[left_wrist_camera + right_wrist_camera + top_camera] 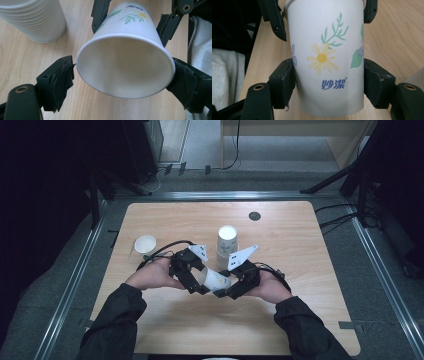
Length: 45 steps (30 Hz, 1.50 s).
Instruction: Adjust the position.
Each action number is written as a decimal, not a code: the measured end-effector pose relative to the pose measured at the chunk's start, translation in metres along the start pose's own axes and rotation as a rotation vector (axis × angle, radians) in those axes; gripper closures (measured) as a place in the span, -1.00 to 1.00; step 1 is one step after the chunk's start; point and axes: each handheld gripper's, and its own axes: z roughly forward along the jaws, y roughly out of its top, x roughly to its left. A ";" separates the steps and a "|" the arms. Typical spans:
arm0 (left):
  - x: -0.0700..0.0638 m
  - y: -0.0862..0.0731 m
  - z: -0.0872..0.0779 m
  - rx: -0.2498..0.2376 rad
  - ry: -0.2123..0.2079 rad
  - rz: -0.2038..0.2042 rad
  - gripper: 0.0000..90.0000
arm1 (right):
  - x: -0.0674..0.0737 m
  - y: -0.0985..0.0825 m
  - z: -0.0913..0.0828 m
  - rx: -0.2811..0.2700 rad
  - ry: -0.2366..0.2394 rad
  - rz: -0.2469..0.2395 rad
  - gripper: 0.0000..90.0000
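A white paper cup point(214, 280) printed with a daisy and leaves lies on its side between my two grippers, above the table's near middle. My right gripper point(330, 85) is shut on the cup point(324, 62) near its base, both pads pressed against the wall. The cup's open mouth point(125, 67) faces my left gripper point(122, 80), which stands open around the rim. Its left pad point(62, 77) is clear of the rim and its right pad point(186, 87) sits at the rim's edge. In the high view the left gripper point(196, 281) and right gripper point(227, 289) meet at the cup.
A tall stack of white cups point(227, 240) stands just behind the grippers, also seen as the stack point(32, 20) in the left gripper view. A single cup point(145, 245) sits at the left. A round dark grommet point(254, 215) is set in the wooden table point(300, 270).
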 end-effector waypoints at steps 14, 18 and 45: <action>0.004 -0.024 -0.012 -0.170 -0.019 -0.061 -0.80 | -0.003 -0.001 -0.016 -0.061 -0.006 0.032 -0.27; 0.006 -0.028 -0.010 -0.189 -0.023 -0.094 -0.80 | -0.003 -0.001 -0.017 -0.066 -0.005 0.033 -0.27; 0.002 -0.019 0.003 -0.351 -0.069 -0.156 -0.71 | -0.005 -0.001 -0.017 -0.098 0.020 0.046 -0.27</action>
